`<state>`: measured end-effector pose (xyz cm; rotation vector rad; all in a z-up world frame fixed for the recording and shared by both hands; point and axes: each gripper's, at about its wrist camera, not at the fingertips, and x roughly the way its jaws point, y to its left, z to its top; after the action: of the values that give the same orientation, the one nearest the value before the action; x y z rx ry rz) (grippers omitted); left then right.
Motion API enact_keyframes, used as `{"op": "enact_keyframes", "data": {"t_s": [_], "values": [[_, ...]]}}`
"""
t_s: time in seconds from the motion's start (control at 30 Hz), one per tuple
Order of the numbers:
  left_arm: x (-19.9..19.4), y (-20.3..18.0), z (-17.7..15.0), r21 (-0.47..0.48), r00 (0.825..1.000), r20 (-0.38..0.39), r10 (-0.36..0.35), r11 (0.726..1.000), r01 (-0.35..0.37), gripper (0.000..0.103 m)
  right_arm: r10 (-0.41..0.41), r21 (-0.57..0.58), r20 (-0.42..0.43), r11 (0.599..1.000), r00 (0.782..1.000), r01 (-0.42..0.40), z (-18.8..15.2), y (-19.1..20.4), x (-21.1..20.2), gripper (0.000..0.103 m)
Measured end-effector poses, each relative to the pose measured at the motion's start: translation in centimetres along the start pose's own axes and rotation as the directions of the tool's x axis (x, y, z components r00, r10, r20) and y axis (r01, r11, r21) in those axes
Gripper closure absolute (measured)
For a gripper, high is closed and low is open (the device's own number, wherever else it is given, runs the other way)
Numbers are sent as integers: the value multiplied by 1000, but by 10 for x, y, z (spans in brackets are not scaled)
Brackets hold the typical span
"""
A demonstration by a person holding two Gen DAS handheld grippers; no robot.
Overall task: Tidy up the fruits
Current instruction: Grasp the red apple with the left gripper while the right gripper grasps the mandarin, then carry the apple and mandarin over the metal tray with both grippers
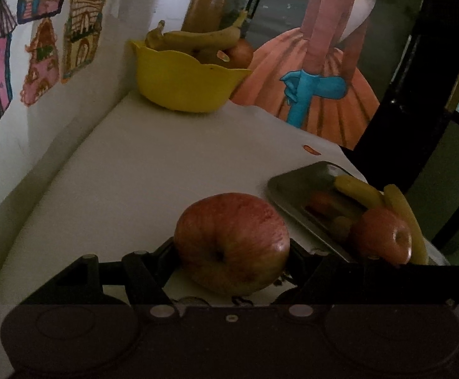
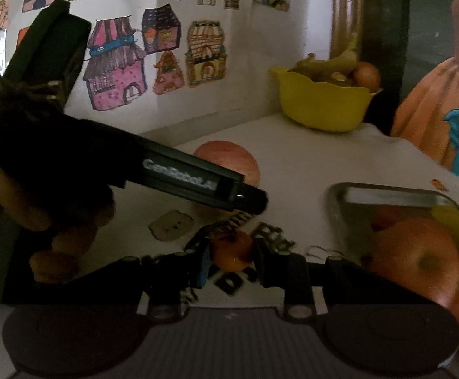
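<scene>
Two grippers loaded over white table (image 1: 134, 173).
left gripper (image 1: 232, 252) clamps big apple (image 1: 232, 240); right gripper (image 2: 231, 252) pinches small orange fruit (image 2: 232, 251); metal tray (image 1: 295, 186) beside; yellow bowl (image 1: 182, 85) at back.

tray fruit (image 2: 415, 262) blurred, edge-cropped

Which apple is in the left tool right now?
The large red apple clamped between the left tool's fingers, off the tray. The other apple lies in the metal tray beside the bananas, untouched.
</scene>
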<state>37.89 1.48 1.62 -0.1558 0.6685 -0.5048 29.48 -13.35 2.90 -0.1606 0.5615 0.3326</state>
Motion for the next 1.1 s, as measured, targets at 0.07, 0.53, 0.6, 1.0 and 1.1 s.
{"op": "enact_keyframes", "data": {"t_s": [0.07,0.53,0.6,1.0,1.1], "values": [[-2,-4,-3,7,1000,2,3,1000,-3,32,-11,10,12,1000,1000,11,-3,-2,-8,70],[-22,-15,-27,-40,999,34,-7,999,9,32,-35,33,74,999,997,32,-22,1,-40,70],[-24,-16,-29,-52,999,37,-12,999,14,32,-33,49,80,998,996,29,-23,-2,-43,70],[-33,-29,-43,-58,998,56,-19,998,22,32,-14,80,98,997,995,6,-29,-6,-51,70],[-35,-27,-44,-71,998,62,-14,997,19,32,-13,87,103,996,995,4,-30,-7,-52,70]]}}
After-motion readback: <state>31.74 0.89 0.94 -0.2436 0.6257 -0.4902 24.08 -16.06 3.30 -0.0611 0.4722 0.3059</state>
